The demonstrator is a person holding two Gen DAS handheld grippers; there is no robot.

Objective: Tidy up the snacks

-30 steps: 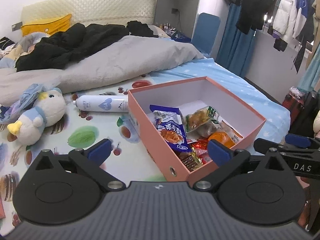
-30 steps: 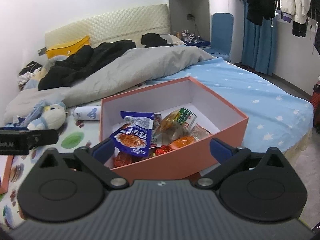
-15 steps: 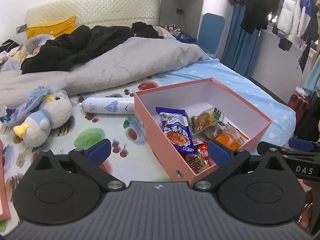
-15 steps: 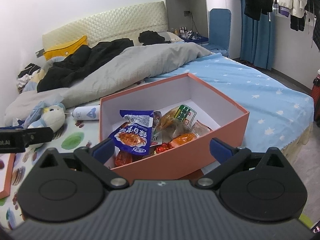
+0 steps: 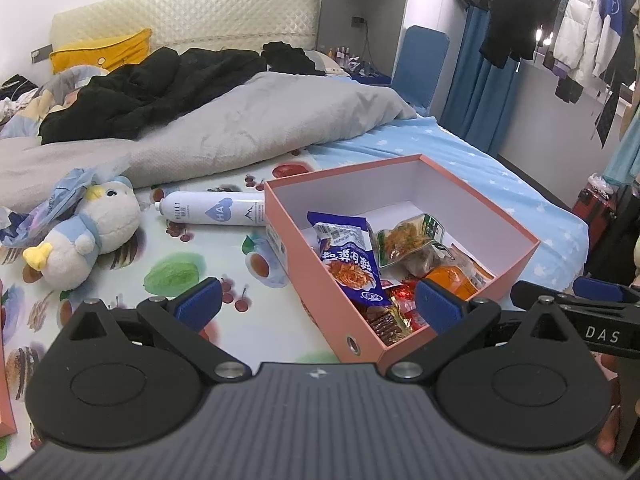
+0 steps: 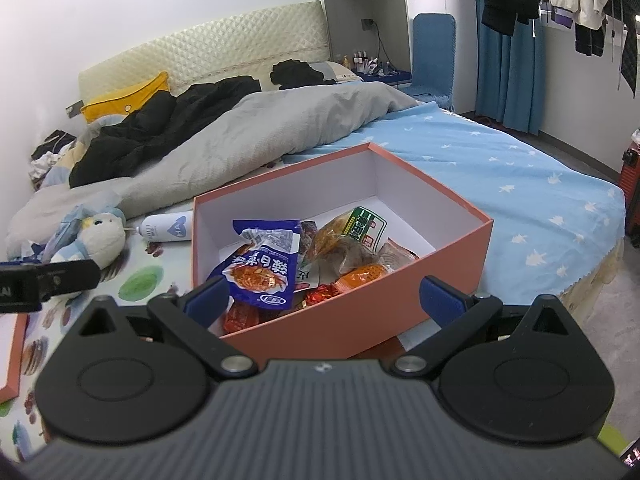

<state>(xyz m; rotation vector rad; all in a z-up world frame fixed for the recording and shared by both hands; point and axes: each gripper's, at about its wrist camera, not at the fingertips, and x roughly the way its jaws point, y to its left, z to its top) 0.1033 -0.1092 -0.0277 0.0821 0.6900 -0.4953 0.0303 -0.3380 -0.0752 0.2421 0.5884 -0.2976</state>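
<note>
An open salmon-pink box (image 5: 516, 232) (image 6: 452, 256) stands on the bed. It holds several snack packets: a blue packet (image 5: 352, 264) (image 6: 264, 264), a clear green-labelled packet (image 5: 408, 240) (image 6: 356, 236), an orange one (image 5: 452, 280) (image 6: 360, 276) and red ones (image 6: 320, 294). My left gripper (image 5: 316, 304) is open and empty, above the box's near-left corner. My right gripper (image 6: 324, 300) is open and empty, just in front of the box's near wall. The right gripper's side shows in the left wrist view (image 5: 576, 300).
A white tube-shaped bottle (image 5: 216, 214) lies left of the box. A plush duck (image 5: 88, 232) lies further left. A grey duvet (image 5: 248, 124) and black clothes (image 5: 140, 88) cover the far bed. The box lid's pink edge (image 6: 14, 356) is at the left. The bed edge is right of the box.
Both grippers have pulled back and risen slightly from the box. Both stay open and empty. The snacks have not moved.
</note>
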